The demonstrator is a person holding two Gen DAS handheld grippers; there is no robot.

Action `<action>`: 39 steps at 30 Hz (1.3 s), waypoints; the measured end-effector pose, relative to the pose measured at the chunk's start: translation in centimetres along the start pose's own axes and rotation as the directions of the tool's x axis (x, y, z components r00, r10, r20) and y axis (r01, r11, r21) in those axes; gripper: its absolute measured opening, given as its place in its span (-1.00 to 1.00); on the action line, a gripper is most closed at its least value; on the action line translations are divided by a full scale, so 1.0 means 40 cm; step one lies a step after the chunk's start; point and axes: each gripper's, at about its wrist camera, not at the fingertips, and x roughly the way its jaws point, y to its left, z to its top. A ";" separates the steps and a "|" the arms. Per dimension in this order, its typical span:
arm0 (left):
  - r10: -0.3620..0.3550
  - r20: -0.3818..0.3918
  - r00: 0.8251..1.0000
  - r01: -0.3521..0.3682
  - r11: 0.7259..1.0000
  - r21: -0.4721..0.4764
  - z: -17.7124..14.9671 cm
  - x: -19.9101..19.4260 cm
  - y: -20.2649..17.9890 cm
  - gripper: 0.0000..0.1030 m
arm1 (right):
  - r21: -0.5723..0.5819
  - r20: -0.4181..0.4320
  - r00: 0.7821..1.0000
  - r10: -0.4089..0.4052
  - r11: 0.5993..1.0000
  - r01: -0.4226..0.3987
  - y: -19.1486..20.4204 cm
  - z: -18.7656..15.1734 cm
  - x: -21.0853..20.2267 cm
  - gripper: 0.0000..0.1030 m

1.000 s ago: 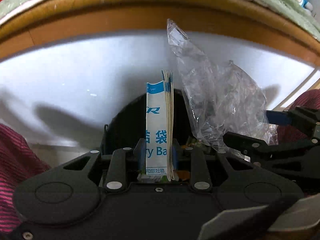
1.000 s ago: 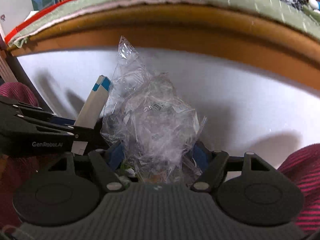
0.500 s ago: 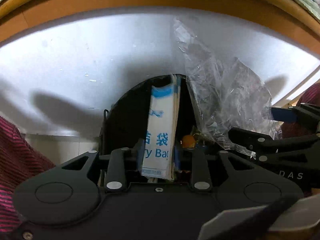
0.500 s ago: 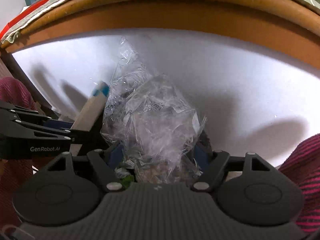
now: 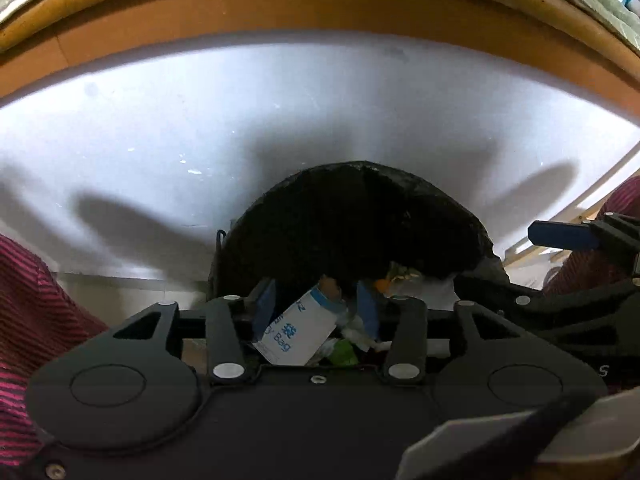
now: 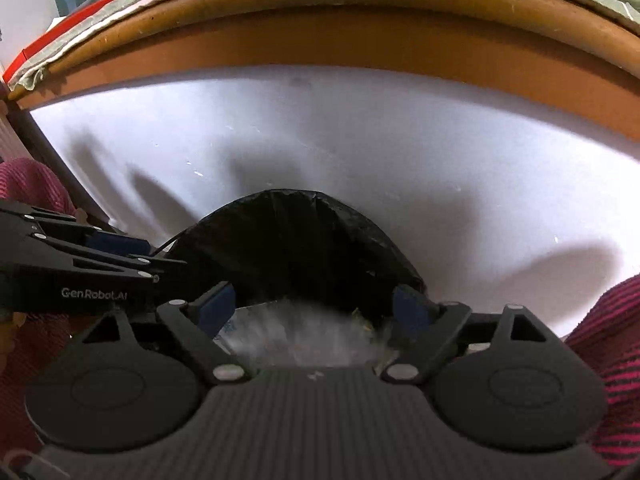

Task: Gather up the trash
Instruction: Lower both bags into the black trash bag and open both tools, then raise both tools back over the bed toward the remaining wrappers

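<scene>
A bin with a black liner (image 5: 344, 216) stands below both grippers, and it shows in the right wrist view too (image 6: 288, 240). My left gripper (image 5: 316, 308) hangs over its mouth with its jaws opening. A white and blue paper bag (image 5: 298, 330) lies tilted and loose between them, clear of the pads. My right gripper (image 6: 314, 308) is over the bin as well, jaws opening wide. A clear plastic bag (image 6: 304, 336), blurred, is dropping free below them. Each gripper shows at the edge of the other's view.
A white panel (image 5: 200, 120) rises behind the bin under a wooden table edge (image 5: 320, 4). Red striped sleeves (image 5: 28, 300) flank the grippers. Green and orange scraps (image 5: 344, 354) lie inside the bin. A wooden frame (image 5: 580, 208) stands at the right.
Both grippers opened. The paper bag, held upright before, tipped over and sank between the left fingers. The clear plastic bag slipped down out of the right jaws into the bin.
</scene>
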 end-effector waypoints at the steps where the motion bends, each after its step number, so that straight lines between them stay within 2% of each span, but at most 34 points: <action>1: 0.001 0.003 1.000 -0.001 1.000 0.000 0.001 -0.003 0.002 -0.09 | 0.002 0.002 1.000 0.000 1.000 0.000 0.000 -0.001 -0.001 0.79; 12: -0.006 0.030 1.000 0.006 1.000 -0.001 0.016 -0.037 0.004 0.15 | 0.005 0.026 1.000 -0.009 1.000 0.009 0.007 0.000 -0.020 0.79; 18: 0.007 0.063 0.998 -0.008 1.000 0.017 0.031 -0.074 -0.003 0.27 | 0.003 0.072 0.997 -0.017 1.000 0.017 0.001 0.021 -0.057 0.79; 22: 0.013 0.120 0.993 -0.016 1.000 0.024 0.060 -0.127 0.000 0.49 | 0.021 0.125 0.992 -0.007 1.000 0.004 -0.011 0.055 -0.106 0.79; 25: 0.016 0.198 0.980 -0.024 0.999 0.036 0.092 -0.187 -0.001 0.59 | 0.026 0.183 0.983 0.008 1.000 -0.013 -0.014 0.087 -0.152 0.79; 32: -0.003 0.367 0.930 -0.016 0.999 0.048 0.187 -0.297 0.015 0.70 | 0.016 0.327 0.945 -0.008 1.000 0.003 -0.025 0.161 -0.240 0.86; 39: 0.010 0.459 0.888 -0.025 0.999 0.026 0.314 -0.333 0.054 0.70 | 0.041 0.410 0.908 -0.085 0.996 0.075 -0.074 0.259 -0.270 0.87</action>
